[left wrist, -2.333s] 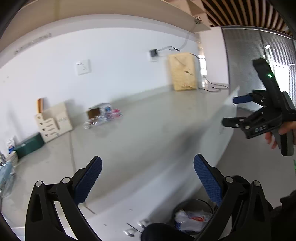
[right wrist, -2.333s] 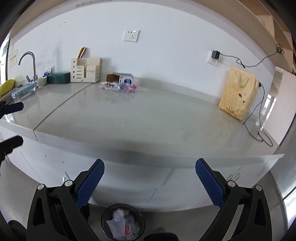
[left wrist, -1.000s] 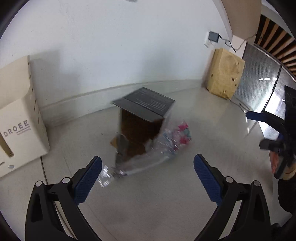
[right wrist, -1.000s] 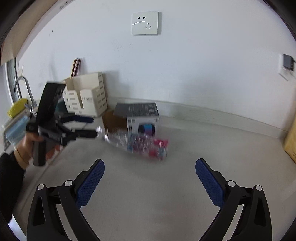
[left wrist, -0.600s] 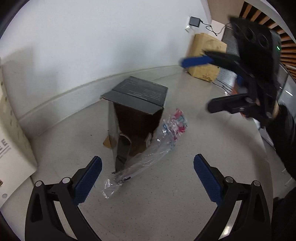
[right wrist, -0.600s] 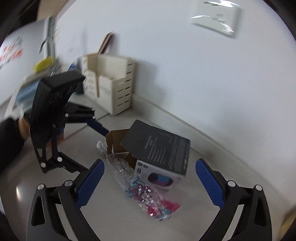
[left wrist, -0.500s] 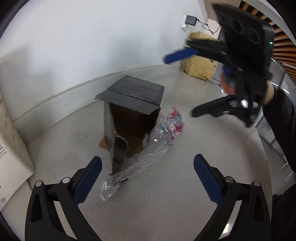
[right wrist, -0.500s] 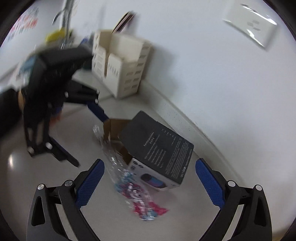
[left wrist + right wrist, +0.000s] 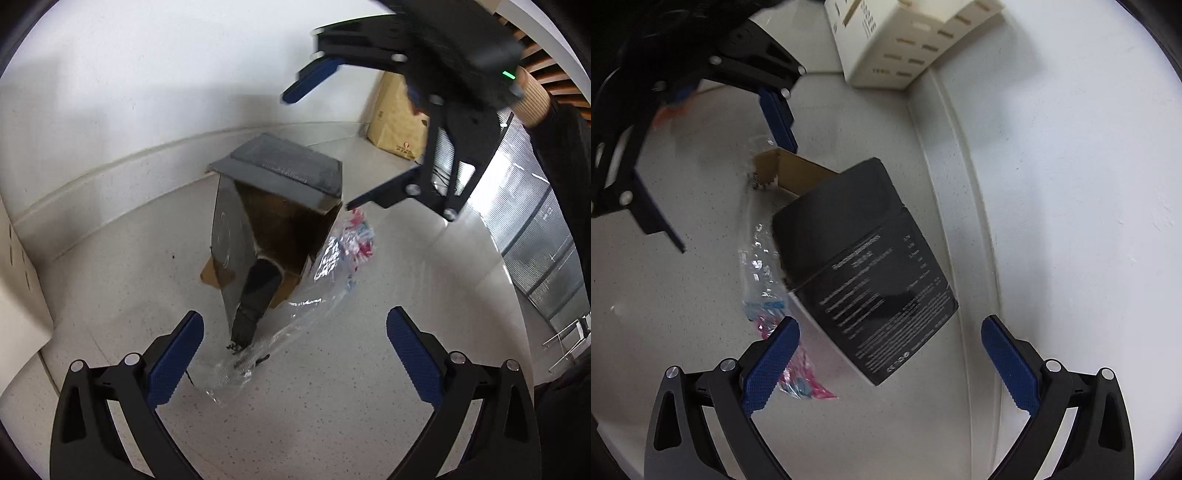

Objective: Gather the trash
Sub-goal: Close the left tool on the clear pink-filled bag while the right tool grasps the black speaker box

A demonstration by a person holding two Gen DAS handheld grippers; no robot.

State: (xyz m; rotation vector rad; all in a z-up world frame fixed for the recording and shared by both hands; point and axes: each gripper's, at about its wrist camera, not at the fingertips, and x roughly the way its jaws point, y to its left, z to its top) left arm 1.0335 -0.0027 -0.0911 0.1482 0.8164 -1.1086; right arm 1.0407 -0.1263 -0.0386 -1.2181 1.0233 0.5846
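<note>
A black cardboard box (image 9: 280, 206) with an open brown end lies on the grey counter near the wall; it also shows from above in the right wrist view (image 9: 864, 280). A crumpled clear plastic wrapper (image 9: 295, 317) with pink and blue bits lies against it, also seen in the right wrist view (image 9: 768, 295). My left gripper (image 9: 291, 354) is open, low over the wrapper's near end. My right gripper (image 9: 890, 354) is open, above the box; it shows in the left wrist view (image 9: 332, 129). The left gripper shows in the right wrist view (image 9: 720, 166).
A cream slotted organiser (image 9: 905, 40) stands against the white wall (image 9: 1071, 184) beside the box. A brown paper bag (image 9: 399, 118) stands further along the counter. The counter's edge runs at the right (image 9: 509, 295).
Both grippers have closed in on the box and wrapper. The right gripper has swung over the box and now looks down on it. Both stay open.
</note>
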